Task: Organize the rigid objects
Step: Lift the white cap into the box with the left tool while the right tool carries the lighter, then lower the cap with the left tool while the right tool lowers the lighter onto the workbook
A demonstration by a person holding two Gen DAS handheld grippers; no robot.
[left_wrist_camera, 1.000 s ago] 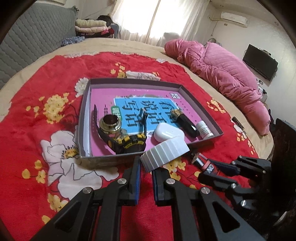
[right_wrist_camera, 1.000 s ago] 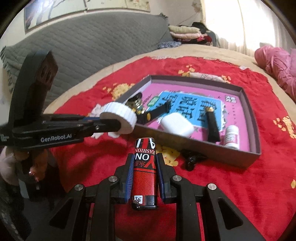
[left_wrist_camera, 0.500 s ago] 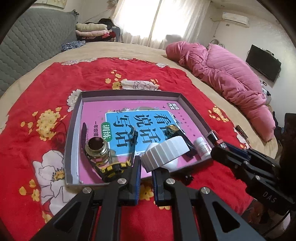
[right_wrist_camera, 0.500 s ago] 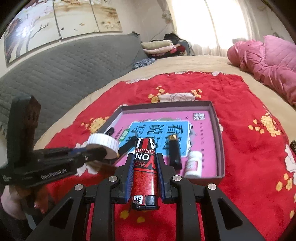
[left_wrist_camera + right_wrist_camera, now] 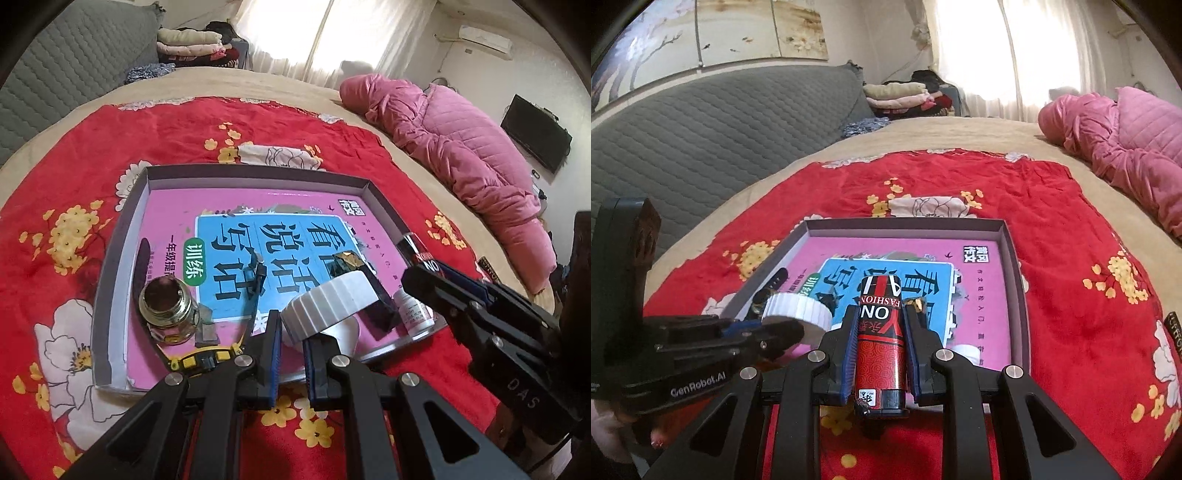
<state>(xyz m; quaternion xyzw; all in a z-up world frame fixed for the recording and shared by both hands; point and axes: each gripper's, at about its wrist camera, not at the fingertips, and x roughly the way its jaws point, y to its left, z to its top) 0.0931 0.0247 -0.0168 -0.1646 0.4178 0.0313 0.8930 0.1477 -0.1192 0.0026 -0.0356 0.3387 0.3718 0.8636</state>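
My left gripper (image 5: pixel 291 325) is shut on a white ribbed lid (image 5: pixel 332 304), held over the near edge of the grey box (image 5: pixel 255 171); the lid also shows in the right wrist view (image 5: pixel 798 308). My right gripper (image 5: pixel 881 328) is shut on a red and black lighter (image 5: pixel 881 332), held above the box's near side; its tip shows in the left wrist view (image 5: pixel 415 253). The box has a pink and blue book as its floor and holds a small glass jar (image 5: pixel 168 308), a black and yellow tool (image 5: pixel 207 358), a black and gold tube (image 5: pixel 364 284) and a small white bottle (image 5: pixel 412 310).
The box lies on a red flowered cloth (image 5: pixel 74 206) on a bed. A pink quilt (image 5: pixel 461 155) lies at the right. A grey padded headboard (image 5: pixel 720 122) and folded clothes (image 5: pixel 901 94) stand behind. A small dark object (image 5: pixel 1174 328) lies on the cloth at the right.
Both grippers have risen and moved forward over the box, each keeping its object. The lid and the lighter now hang above the box's near part.
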